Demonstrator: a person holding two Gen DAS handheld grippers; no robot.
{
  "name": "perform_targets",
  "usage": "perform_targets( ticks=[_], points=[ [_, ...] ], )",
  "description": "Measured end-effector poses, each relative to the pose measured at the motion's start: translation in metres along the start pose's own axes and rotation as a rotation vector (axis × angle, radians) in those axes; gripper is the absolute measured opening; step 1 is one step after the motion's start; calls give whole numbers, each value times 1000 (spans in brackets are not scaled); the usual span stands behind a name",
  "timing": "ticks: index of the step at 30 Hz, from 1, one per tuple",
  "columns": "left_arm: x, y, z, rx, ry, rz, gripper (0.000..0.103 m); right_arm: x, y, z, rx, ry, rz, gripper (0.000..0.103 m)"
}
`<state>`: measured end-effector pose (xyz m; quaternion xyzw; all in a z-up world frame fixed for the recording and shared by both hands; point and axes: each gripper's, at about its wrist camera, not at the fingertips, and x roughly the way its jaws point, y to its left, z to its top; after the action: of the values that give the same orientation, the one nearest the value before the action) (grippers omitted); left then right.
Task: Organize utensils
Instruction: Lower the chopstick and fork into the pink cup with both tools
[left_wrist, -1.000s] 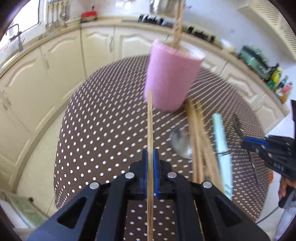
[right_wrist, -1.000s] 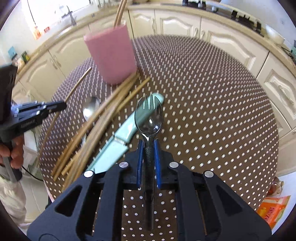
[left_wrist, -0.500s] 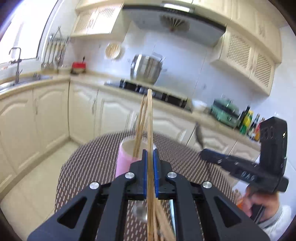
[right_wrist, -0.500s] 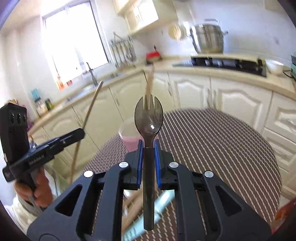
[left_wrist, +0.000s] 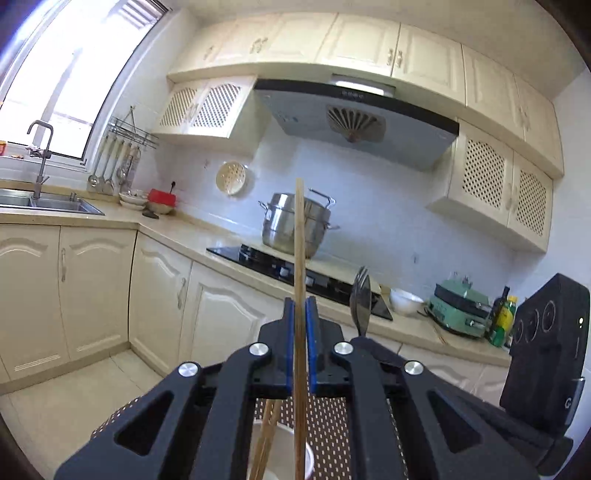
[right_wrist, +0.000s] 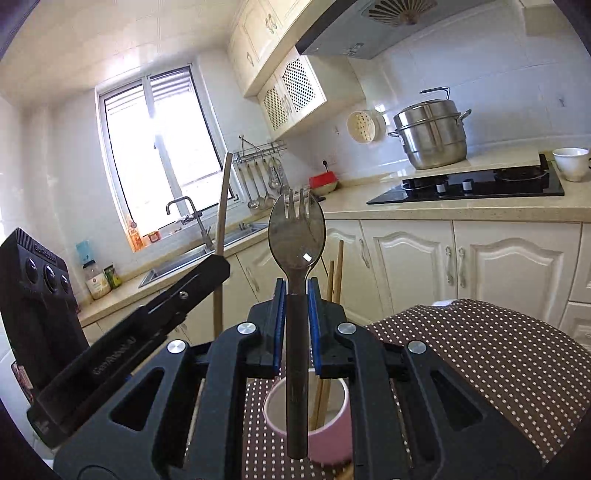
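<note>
Above the pink cup (right_wrist: 308, 424), we held chopstick (left_wrist: 300, 277) and spork (right_wrist: 296, 236) clamped upright; next, lower both in.

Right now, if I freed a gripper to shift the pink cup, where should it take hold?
Probably pinch the pink cup at its rim from above, one finger inside, one outside. It stands upright, mouth open, and the chopsticks inside lean on the right of the rim in the right wrist view, so take the bare left side.
</note>
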<state>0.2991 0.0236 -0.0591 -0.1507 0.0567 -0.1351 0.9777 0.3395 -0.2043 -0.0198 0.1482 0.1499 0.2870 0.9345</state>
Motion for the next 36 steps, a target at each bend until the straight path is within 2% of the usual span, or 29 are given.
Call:
perform_targets(
  ticks=[5, 8, 10, 16, 22, 31, 33, 34, 35, 36],
  points=[
    [7, 13, 1, -48, -96, 16, 6, 20, -8, -7, 35, 1, 16, 12],
    [12, 14, -1, -29, -160, 40, 6, 28, -12, -13, 39, -1, 19, 12],
    [18, 15, -3, -24, -166, 44, 6, 31, -12, -16, 37, -7, 14, 12],
    [28, 16, -24, 10, -122, 81, 6, 32, -10, -28, 11, -8, 0, 12],
    [19, 16, -37, 35, -69, 100, 6, 30, -9, -38, 1, 8, -15, 12],
    [-1, 27, -40, 6, 21, 138, 8, 15, 0, -52, -27, 42, -37, 12],
    [-5, 27, -40, 6, 40, 132, 16, 10, 2, -53, -32, 46, -42, 12],
    [-7, 26, -40, 6, 41, 131, 25, 8, 4, -54, -39, 46, -47, 12],
    [-9, 26, -39, 8, 39, 135, 30, 6, 6, -54, -45, 48, -51, 12],
    [-12, 24, -39, 16, 42, 138, 30, 4, 6, -55, -46, 52, -52, 12]
  ],
)
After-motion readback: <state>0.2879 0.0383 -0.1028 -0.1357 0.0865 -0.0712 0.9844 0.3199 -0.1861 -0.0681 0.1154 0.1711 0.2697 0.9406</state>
